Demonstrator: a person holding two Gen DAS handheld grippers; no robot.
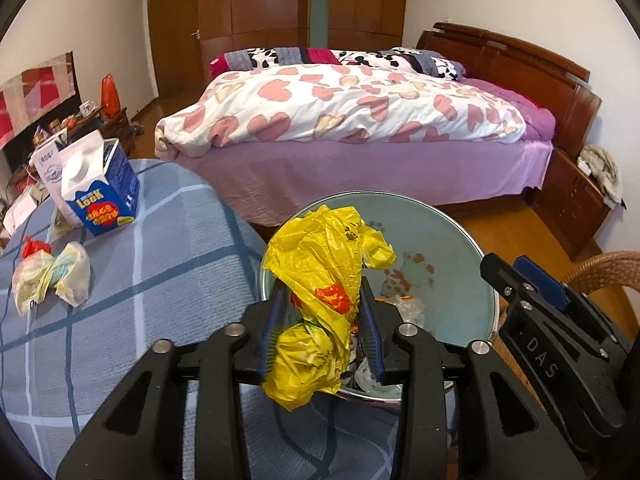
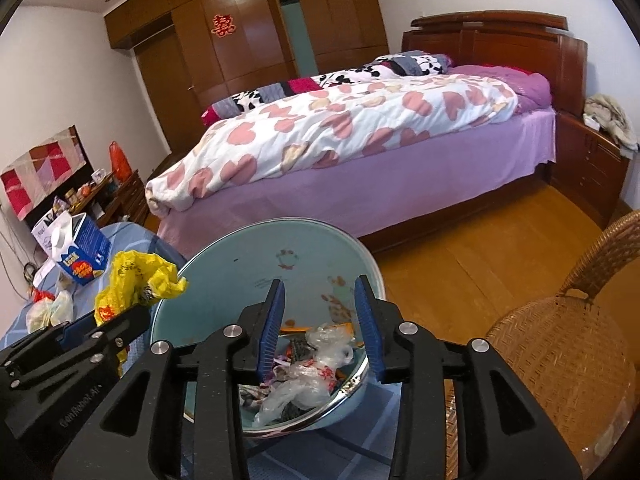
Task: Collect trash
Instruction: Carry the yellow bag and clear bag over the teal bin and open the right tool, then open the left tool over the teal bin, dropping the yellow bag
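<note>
Left wrist view: my left gripper (image 1: 323, 320) is clamped on a crumpled yellow plastic bag (image 1: 320, 280), blue pads pressing it from both sides. I hold the bag at the near rim of the pale green basin (image 1: 452, 252), over its inside. Some clear wrappers (image 1: 408, 308) lie in the basin behind the bag. On the blue checked cloth (image 1: 160, 264) to the left: blue milk carton (image 1: 106, 196) standing, small wad of plastic trash (image 1: 52, 276) nearer me, well apart from the basin. My right gripper (image 1: 532, 292) pokes in from the right edge, just beside the basin rim.

Right wrist view: right gripper (image 2: 320, 312) has its fingers parted with nothing between them, poised over the basin (image 2: 224, 264). Clear wrappers (image 2: 316, 376) and scraps sit at the basin bottom. Yellow bag (image 2: 136, 284) shows at left, in the left gripper (image 2: 100, 332), by the basin's left rim. Wicker chair (image 2: 560, 344) on the right. Bed (image 2: 360, 140) beyond.
</note>
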